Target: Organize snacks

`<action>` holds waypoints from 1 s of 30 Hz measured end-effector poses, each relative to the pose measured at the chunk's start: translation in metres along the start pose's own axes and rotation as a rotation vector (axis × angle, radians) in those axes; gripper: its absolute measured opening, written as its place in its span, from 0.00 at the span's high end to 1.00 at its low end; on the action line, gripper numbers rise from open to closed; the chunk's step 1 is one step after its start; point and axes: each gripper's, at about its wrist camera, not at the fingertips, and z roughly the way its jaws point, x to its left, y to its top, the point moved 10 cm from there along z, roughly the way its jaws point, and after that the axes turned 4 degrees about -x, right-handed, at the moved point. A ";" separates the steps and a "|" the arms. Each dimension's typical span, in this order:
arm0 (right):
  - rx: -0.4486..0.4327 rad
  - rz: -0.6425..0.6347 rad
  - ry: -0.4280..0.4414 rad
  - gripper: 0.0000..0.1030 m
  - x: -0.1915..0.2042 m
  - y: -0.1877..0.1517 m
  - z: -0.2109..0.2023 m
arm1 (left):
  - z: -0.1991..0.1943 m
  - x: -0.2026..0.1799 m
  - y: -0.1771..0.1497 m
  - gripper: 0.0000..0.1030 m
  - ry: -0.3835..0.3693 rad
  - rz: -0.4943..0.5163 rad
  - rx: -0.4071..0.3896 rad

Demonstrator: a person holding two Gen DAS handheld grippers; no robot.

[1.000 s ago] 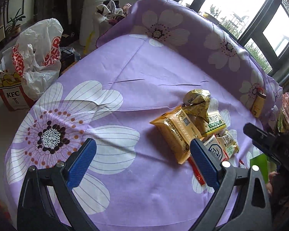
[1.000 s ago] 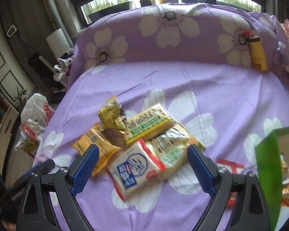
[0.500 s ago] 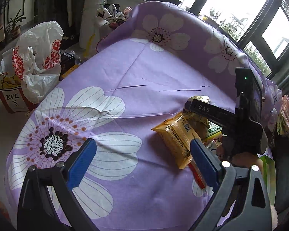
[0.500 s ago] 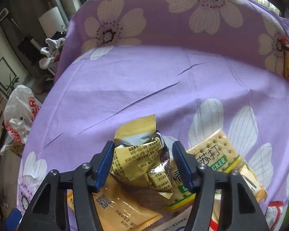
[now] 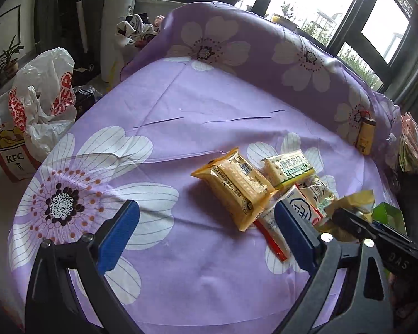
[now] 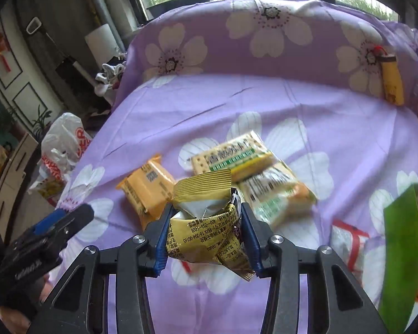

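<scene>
a: so, which step is this?
b: the pick. the right gripper (image 6: 205, 232) is clamped on the crumpled gold packet (image 6: 206, 222), lifted off the snack pile (image 6: 237, 172).
a: and the left gripper (image 5: 206, 233)?
b: wide apart, holding nothing, above the purple cloth (image 5: 181, 117).
a: next?
b: probably carry it right to the green box (image 6: 401, 253) and release inside.

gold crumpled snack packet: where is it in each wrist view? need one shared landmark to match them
Left wrist: gold snack packet at the lower right edge, behind the left gripper's right finger, at the tip of the right gripper.
Right wrist: the packet sits bottom centre, pinched in the right gripper.
Shared landmark: the orange biscuit pack, left of the packet in both.
</scene>
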 end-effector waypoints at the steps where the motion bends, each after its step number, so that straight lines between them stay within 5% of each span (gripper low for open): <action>1: 0.017 0.013 -0.003 0.54 -0.006 -0.011 -0.006 | 0.000 -0.007 -0.004 0.05 -0.012 0.019 0.005; 12: 0.228 0.196 0.035 0.54 -0.053 -0.103 -0.006 | 0.013 -0.071 -0.057 0.12 -0.144 0.113 0.119; 18: 0.109 0.223 0.081 0.32 -0.060 -0.084 -0.033 | 0.006 -0.097 -0.072 0.20 -0.304 0.086 0.178; 23: 0.027 0.276 0.119 0.31 -0.074 -0.073 -0.050 | -0.002 -0.124 -0.085 0.27 -0.401 0.105 0.198; 30: 0.037 0.335 0.169 0.31 -0.078 -0.074 -0.049 | -0.011 -0.158 -0.116 0.31 -0.502 0.180 0.259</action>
